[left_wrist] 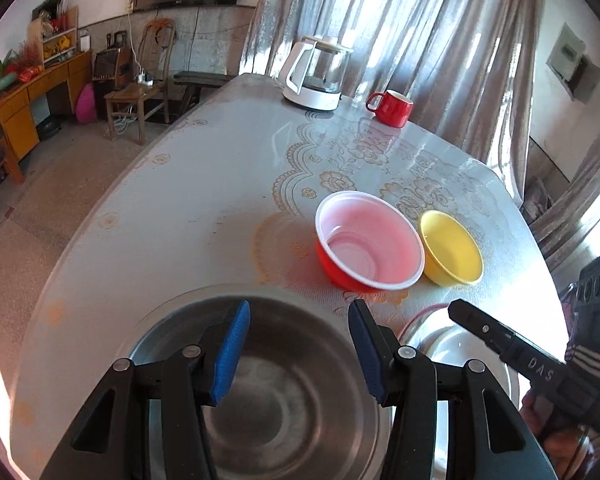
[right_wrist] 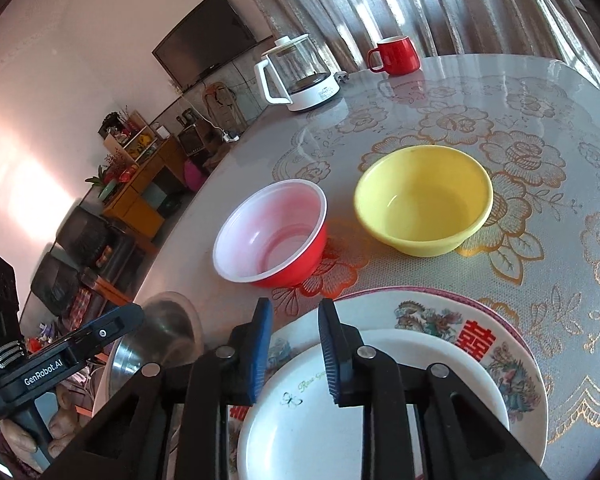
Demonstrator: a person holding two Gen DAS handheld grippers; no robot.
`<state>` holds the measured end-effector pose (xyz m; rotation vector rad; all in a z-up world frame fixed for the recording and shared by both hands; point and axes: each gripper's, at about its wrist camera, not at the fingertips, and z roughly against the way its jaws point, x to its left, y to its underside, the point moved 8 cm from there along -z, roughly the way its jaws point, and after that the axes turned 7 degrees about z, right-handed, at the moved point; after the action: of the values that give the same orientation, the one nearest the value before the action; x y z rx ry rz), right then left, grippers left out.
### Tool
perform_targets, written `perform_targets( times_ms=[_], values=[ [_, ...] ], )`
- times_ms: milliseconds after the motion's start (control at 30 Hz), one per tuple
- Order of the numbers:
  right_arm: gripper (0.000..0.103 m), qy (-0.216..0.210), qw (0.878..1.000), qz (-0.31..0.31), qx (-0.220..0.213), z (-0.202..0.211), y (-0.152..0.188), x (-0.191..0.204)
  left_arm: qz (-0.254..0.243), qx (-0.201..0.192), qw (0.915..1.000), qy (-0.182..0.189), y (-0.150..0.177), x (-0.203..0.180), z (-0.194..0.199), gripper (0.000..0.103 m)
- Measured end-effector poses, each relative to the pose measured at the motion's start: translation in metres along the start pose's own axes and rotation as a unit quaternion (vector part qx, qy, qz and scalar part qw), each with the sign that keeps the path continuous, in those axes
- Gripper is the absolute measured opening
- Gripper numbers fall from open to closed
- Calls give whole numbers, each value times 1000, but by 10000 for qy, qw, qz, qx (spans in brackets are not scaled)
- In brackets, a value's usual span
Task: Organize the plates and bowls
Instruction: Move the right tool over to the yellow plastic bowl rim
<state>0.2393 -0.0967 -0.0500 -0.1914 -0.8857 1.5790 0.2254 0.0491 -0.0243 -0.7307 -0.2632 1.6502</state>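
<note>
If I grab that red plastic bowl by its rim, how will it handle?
The red plastic bowl looks thin-walled and translucent, so probably light and flexible; its rim may squash. It sits empty on a smooth tablecloth, so pushing it likely slides it.

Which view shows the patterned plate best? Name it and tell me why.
The right wrist view: the patterned plate shows its decorated rim and red characters, with a white plate on it. The left wrist view catches only a pale sliver, largely hidden by the right gripper.

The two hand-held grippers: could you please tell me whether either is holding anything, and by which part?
Nothing is held. The left hand-held gripper is open above the steel bowl; the right hand-held gripper is open above the white plate, nothing between its pads.
</note>
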Motion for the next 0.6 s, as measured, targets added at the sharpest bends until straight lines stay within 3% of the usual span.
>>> perform_targets(
  times_ms=[200, 600],
  values=[
    [22, 61, 9998, -175, 117, -11, -8, -11, 94, 96, 9999, 102, -13, -21, -17, 50],
    [23, 534, 9942, -854, -366, 25, -20, -78, -625, 209, 9961, 581, -26, -112, -41, 49]
  ],
)
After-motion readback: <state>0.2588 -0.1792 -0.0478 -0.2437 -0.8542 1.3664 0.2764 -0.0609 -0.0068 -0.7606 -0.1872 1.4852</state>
